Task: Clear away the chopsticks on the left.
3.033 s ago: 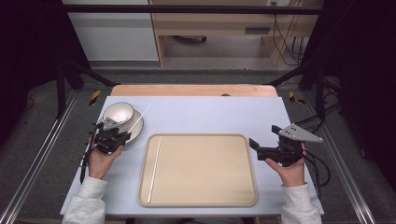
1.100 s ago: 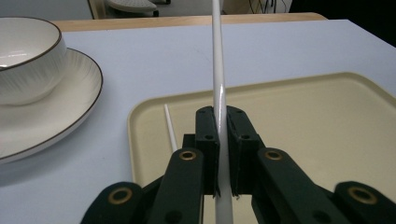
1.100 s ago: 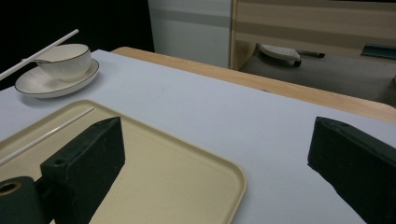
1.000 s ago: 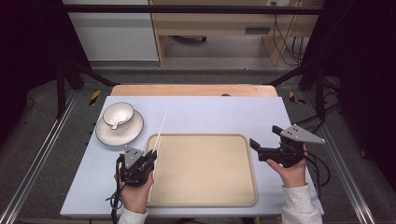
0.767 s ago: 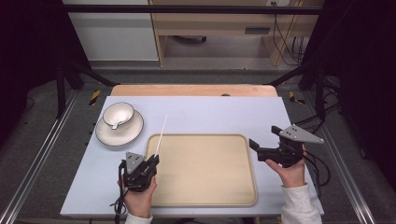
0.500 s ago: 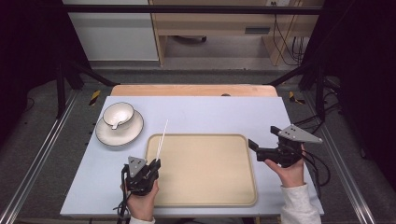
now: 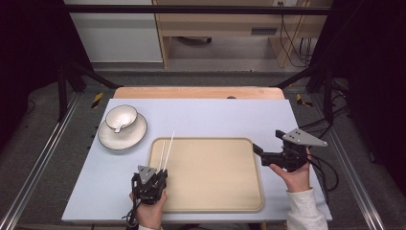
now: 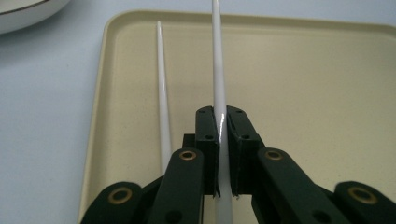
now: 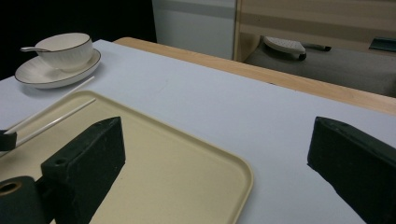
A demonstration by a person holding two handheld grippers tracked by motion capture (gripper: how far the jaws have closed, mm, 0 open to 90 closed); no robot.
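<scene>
High view has your left gripper [image 7: 154, 178] down at the near-left corner of the tray [image 7: 210, 201], jaws pinched tight on one white chopstick [image 7: 168, 149] that sticks out forward and up over the tray's left edge, tip ending past the far rim above the blue mat [image 7: 215, 115]. Second chopstick [image 7: 162, 154] sits just left of it, lying flat inside the tray along the left rim, near the held one but not touching as far as you can see. Left gripper view backs that up: the pads are clamped right on the held stick [image 8: 219, 93], which runs straight away from the camera, and the loose stick [image 8: 162, 93] lies on the tray floor [image 8: 303, 93] a bit off to the side. Your right gripper [image 7: 261, 152] hangs just off the tray's right edge, jaws spread wide with nothing in them; right gripper view shows both jaws well apart with the tray corner [image 9: 243, 177] and mat between. Cup [image 7: 120, 117] with a spoon in it sits on its saucer [image 7: 122, 136] at the far left of the mat, well apart from the tray
</scene>
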